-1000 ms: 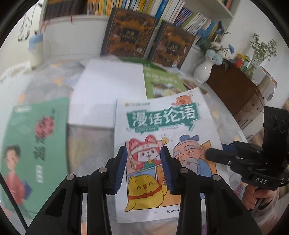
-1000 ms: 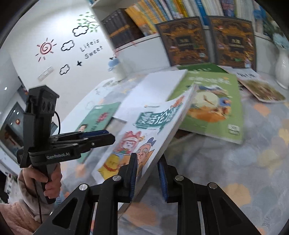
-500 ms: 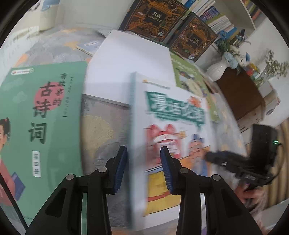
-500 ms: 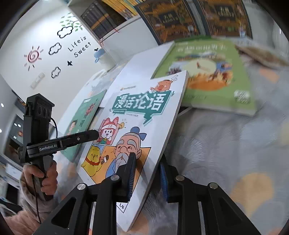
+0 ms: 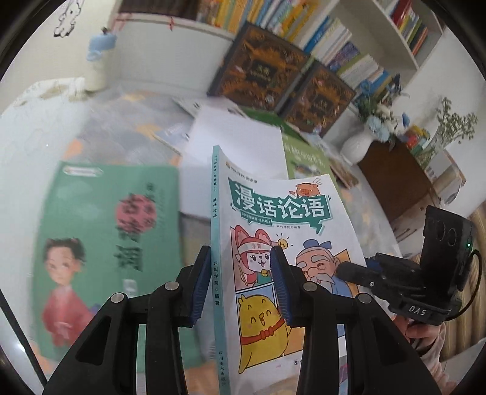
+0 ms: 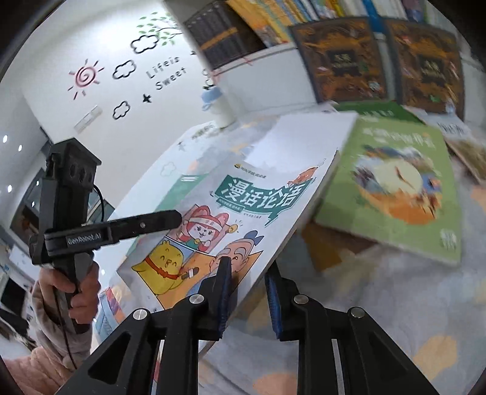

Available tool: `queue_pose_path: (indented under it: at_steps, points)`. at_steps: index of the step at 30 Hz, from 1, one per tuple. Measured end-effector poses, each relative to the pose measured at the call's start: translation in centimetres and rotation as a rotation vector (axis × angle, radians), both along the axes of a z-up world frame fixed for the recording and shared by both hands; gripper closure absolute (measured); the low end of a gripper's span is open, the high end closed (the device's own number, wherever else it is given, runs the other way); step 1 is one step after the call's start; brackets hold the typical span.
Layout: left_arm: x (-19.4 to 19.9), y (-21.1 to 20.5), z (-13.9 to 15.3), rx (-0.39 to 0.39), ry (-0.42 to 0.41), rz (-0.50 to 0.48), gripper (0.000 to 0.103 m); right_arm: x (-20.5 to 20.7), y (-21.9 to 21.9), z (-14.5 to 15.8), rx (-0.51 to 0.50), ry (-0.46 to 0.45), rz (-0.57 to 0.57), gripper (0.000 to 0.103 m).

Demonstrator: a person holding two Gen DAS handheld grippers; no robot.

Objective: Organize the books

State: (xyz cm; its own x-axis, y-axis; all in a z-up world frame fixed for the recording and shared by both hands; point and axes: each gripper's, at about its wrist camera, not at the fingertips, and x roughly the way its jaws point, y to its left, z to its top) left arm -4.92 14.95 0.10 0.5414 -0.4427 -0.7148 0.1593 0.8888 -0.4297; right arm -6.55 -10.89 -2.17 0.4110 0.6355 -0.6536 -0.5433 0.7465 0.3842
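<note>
Filling the top of both frames, the bookshelf (image 5: 306,27) is packed with spines too blurred to read, its upper rows cut off by the lens edge. Below it the patterned tablecloth (image 6: 404,310) spreads across the lower right of the right wrist view, mostly buried under books. A green-covered book (image 5: 106,243) lies flat at the left of the left wrist view, its title smeared by motion; a lighter green book (image 6: 398,188) sits right of centre in the right wrist view, equally soft. The cartoon book (image 5: 282,243) stands tilted off the table in mid-frame, its bottom edge hidden behind the fingers. The right gripper (image 6: 247,291) is closed on that book's page edge, one pad on the cover, the other behind it. The left gripper (image 5: 240,285) straddles the teal spine with a clear gap on the cover side, not pinching. A white vase (image 5: 357,147) stands at the upper right.
</note>
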Motion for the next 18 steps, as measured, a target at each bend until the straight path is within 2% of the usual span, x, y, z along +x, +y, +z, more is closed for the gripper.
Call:
queue_pose_path:
  at_steps: [4, 8, 18]
  points:
    - [0.0, 2.9, 1.0, 0.036, -0.026, 0.060, 0.068, 0.5, 3.4, 1.0, -0.001, -0.025, 0.045, 0.081]
    - [0.1, 6.2, 0.9, 0.036, -0.033, 0.121, 0.068, 1.2, 7.5, 1.2, -0.024, -0.036, 0.092, 0.081]
    - [0.5, 12.2, -2.2, 0.066, 0.008, 0.227, 0.068, 3.5, 14.7, -1.1, -0.050, 0.016, 0.159, 0.081]
